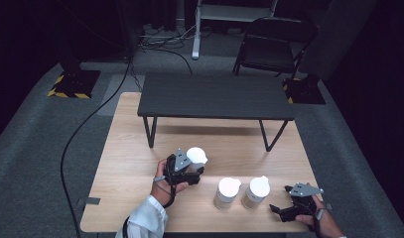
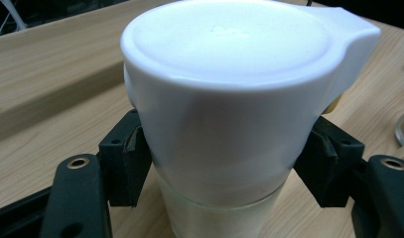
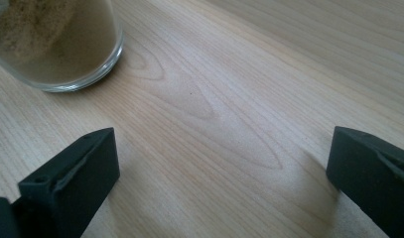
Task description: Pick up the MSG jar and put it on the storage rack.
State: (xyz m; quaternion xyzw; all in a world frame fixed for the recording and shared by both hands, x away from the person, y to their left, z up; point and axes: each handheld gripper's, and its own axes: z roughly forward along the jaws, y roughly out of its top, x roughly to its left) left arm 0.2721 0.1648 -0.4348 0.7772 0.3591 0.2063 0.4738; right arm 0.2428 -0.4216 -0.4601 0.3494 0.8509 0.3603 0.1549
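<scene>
Fingers [image 2: 130,163] of the left gripper [image 2: 222,168] clamp the white-lidded jar [image 2: 224,124]; right gripper [image 3: 222,163] gapes.

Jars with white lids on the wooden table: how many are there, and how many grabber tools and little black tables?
Jars with white lids: 3, at and
Grippers: 2, the left gripper and the right gripper
Small black table: 1
Total: 6

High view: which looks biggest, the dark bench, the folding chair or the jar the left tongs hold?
1. dark bench
2. folding chair, though it stands farther back, so it may look smaller than it really is
3. jar in the left tongs
</scene>
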